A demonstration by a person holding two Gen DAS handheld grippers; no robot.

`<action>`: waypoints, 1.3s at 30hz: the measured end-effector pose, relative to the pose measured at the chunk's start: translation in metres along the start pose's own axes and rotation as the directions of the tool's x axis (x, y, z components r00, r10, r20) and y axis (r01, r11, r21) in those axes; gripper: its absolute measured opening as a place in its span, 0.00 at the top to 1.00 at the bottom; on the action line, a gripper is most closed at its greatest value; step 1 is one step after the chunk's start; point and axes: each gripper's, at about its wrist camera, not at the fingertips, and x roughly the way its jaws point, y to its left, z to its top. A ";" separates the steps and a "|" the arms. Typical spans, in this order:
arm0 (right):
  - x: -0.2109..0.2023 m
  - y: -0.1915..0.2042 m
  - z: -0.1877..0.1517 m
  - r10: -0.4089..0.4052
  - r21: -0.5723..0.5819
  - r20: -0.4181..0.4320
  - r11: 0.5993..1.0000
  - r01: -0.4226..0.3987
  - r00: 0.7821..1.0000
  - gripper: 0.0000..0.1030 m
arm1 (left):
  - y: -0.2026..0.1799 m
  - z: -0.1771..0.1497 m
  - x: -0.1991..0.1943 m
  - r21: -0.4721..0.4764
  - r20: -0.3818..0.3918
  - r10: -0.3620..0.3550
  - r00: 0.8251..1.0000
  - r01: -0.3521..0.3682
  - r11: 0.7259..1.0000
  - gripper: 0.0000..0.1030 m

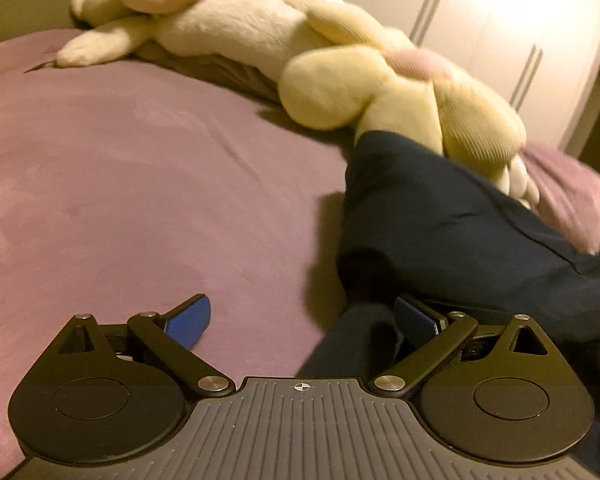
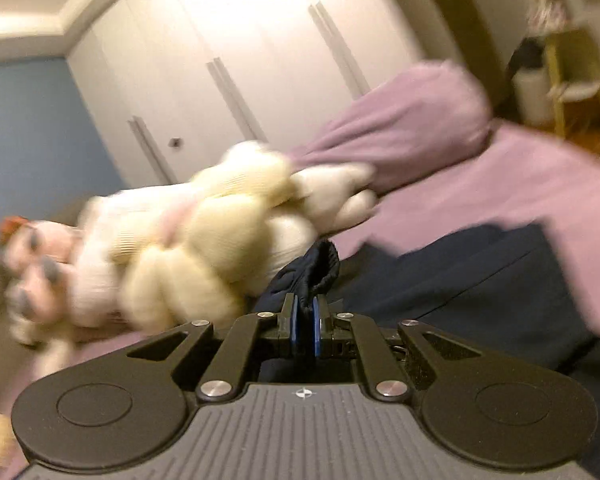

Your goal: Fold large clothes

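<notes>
A mauve bedspread [image 1: 120, 168] carries a cream plush toy [image 1: 284, 44] far and the navy garment [image 1: 440, 220] right, its bunched edge pinched by the right gripper [image 2: 305, 326], the left gripper [image 1: 302, 320] agape; the fabric may snag the toy.

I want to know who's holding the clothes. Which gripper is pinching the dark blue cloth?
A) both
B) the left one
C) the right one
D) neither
C: the right gripper is shut on a fold of the dark blue cloth, while the left gripper stands wide open, pinching nothing.
</notes>
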 end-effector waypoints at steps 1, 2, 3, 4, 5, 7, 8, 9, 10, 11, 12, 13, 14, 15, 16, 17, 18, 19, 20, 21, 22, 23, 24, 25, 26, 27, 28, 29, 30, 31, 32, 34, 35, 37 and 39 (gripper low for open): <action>0.000 -0.009 0.001 -0.035 -0.011 0.007 0.999 0.035 0.999 0.93 | -0.003 0.000 0.003 0.015 -0.008 -0.001 1.000 0.001 1.000 0.02; 0.002 -0.021 0.001 -0.068 -0.014 0.010 0.998 0.068 0.998 0.93 | -0.006 0.000 0.006 0.027 -0.018 0.000 1.000 0.001 1.000 0.02; 0.004 -0.033 0.000 -0.115 -0.013 0.011 0.993 0.115 0.993 0.92 | -0.009 0.000 0.009 0.034 -0.028 -0.001 1.000 0.002 0.999 0.02; 0.007 -0.047 -0.003 -0.166 -0.002 0.002 0.986 0.166 0.986 0.91 | -0.011 0.000 0.011 0.043 -0.036 -0.005 0.999 0.006 0.999 0.02; 0.009 -0.059 -0.006 -0.197 0.023 -0.020 0.980 0.197 0.980 0.89 | -0.013 0.000 0.012 0.050 -0.040 -0.008 0.999 0.010 0.999 0.02; 0.011 -0.086 -0.013 -0.203 0.111 -0.084 0.971 0.211 0.976 0.78 | -0.017 -0.002 0.015 0.073 -0.044 -0.013 0.999 0.016 0.997 0.02; 0.011 -0.099 -0.019 -0.184 0.165 -0.115 0.966 0.202 0.976 0.74 | -0.018 -0.003 0.016 0.086 -0.048 -0.012 0.999 0.016 0.996 0.02; 0.012 -0.106 -0.024 -0.164 0.197 -0.135 0.962 0.188 0.977 0.66 | -0.020 -0.005 0.017 0.097 -0.055 -0.008 0.998 0.013 0.995 0.02; 0.014 -0.112 -0.028 -0.140 0.226 -0.152 0.959 0.172 0.978 0.62 | -0.021 -0.006 0.019 0.104 -0.060 -0.003 0.998 0.009 0.995 0.02; 0.015 -0.115 -0.033 -0.126 0.239 -0.161 0.957 0.162 0.979 0.62 | -0.022 -0.007 0.020 0.107 -0.065 0.003 0.998 0.004 0.994 0.02; 0.017 -0.116 -0.036 -0.118 0.238 -0.168 0.959 0.156 0.979 0.60 | -0.022 -0.007 0.021 0.109 -0.071 0.009 0.997 -0.001 0.994 0.02; 0.020 -0.115 -0.038 -0.118 0.225 -0.177 0.962 0.157 0.977 0.58 | -0.022 -0.007 0.023 0.108 -0.077 0.013 0.997 -0.005 0.994 0.02; 0.024 -0.112 -0.039 -0.123 0.205 -0.186 0.965 0.161 0.975 0.58 | -0.021 -0.007 0.024 0.106 -0.084 0.016 0.996 -0.007 0.994 0.02; 0.028 -0.108 -0.040 -0.134 0.181 -0.193 0.969 0.169 0.972 0.58 | -0.021 -0.007 0.025 0.105 -0.088 0.016 0.996 -0.007 0.994 0.02; 0.030 -0.105 -0.041 -0.143 0.160 -0.198 0.971 0.176 0.970 0.58 | -0.021 -0.007 0.026 0.107 -0.092 0.019 0.996 -0.009 0.994 0.02; 0.034 -0.098 -0.041 -0.153 0.130 -0.205 0.975 0.182 0.967 0.58 | -0.022 -0.006 0.026 0.112 -0.094 0.022 0.995 -0.012 0.994 0.02; 0.035 -0.095 -0.042 -0.164 0.099 -0.208 0.977 0.187 0.964 0.58 | -0.023 -0.006 0.026 0.118 -0.091 0.026 0.995 -0.015 0.993 0.02; 0.038 -0.090 -0.042 -0.178 0.056 -0.212 0.979 0.194 0.961 0.63 | -0.024 -0.006 0.027 0.124 -0.090 0.029 0.996 -0.018 0.992 0.02; 0.040 -0.085 -0.040 -0.193 0.014 -0.208 0.980 0.200 0.959 0.70 | -0.025 -0.005 0.027 0.132 -0.089 0.031 0.995 -0.019 0.991 0.02; 0.042 -0.080 -0.039 -0.204 -0.024 -0.204 0.979 0.203 0.958 0.86 | -0.027 -0.005 0.027 0.139 -0.087 0.034 0.996 -0.021 0.990 0.02; 0.044 -0.076 -0.038 -0.215 -0.060 -0.199 0.976 0.207 0.956 1.00 | -0.028 -0.005 0.028 0.145 -0.081 0.036 0.996 -0.024 0.989 0.02; 0.045 -0.072 -0.036 -0.225 -0.088 -0.189 0.973 0.211 0.956 1.00 | -0.030 -0.004 0.028 0.154 -0.074 0.038 0.997 -0.026 0.988 0.02; 0.043 -0.067 -0.034 -0.246 -0.126 -0.159 0.965 0.228 0.956 1.00 | -0.031 -0.003 0.028 0.161 -0.067 0.039 0.997 -0.028 0.987 0.02; 0.041 -0.062 -0.031 -0.282 -0.172 -0.117 0.950 0.260 0.952 1.00 | -0.032 -0.003 0.028 0.166 -0.060 0.038 0.997 -0.028 0.986 0.02; 0.040 -0.059 -0.028 -0.312 -0.203 -0.076 0.935 0.291 0.947 1.00 | -0.033 -0.003 0.028 0.172 -0.057 0.036 0.998 -0.025 0.985 0.02; 0.037 -0.057 -0.024 -0.341 -0.224 -0.035 0.918 0.326 0.939 1.00 | -0.032 -0.004 0.029 0.172 -0.061 0.035 0.998 -0.024 0.985 0.02; 0.033 -0.059 -0.020 -0.359 -0.217 -0.017 0.912 0.347 0.933 1.00 | -0.032 -0.005 0.031 0.169 -0.067 0.035 0.997 -0.023 0.985 0.02; 0.030 -0.064 -0.015 -0.357 -0.172 -0.032 0.922 0.346 0.934 0.98 | -0.030 -0.007 0.034 0.162 -0.076 0.039 0.996 -0.027 0.986 0.02; 0.026 -0.074 -0.011 -0.330 -0.092 -0.071 0.942 0.323 0.941 0.90 | -0.029 -0.007 0.036 0.153 -0.085 0.044 0.995 -0.031 0.988 0.02; 0.022 -0.086 -0.011 -0.273 0.005 -0.128 0.961 0.275 0.954 0.65 | -0.026 -0.007 0.038 0.140 -0.095 0.047 0.994 -0.034 0.990 0.02; 0.018 -0.095 -0.014 -0.228 0.073 -0.160 0.968 0.242 0.960 0.53 | -0.025 -0.007 0.038 0.129 -0.096 0.045 0.994 -0.033 0.991 0.02; 0.011 -0.106 -0.025 -0.192 0.144 -0.172 0.965 0.217 0.966 0.46 | -0.025 -0.005 0.037 0.124 -0.095 0.043 0.995 -0.031 0.992 0.02; 0.009 -0.110 -0.030 -0.181 0.162 -0.180 0.964 0.211 0.967 0.46 | -0.025 -0.005 0.038 0.129 -0.096 0.046 0.994 -0.034 0.991 0.02; 0.013 -0.118 -0.040 -0.155 0.210 -0.216 0.957 0.201 0.964 0.46 | -0.027 -0.005 0.039 0.136 -0.098 0.055 0.994 -0.041 0.990 0.02; 0.023 -0.122 -0.045 -0.129 0.252 -0.251 0.948 0.193 0.959 0.47 | -0.028 -0.004 0.040 0.138 -0.099 0.061 0.993 -0.047 0.989 0.02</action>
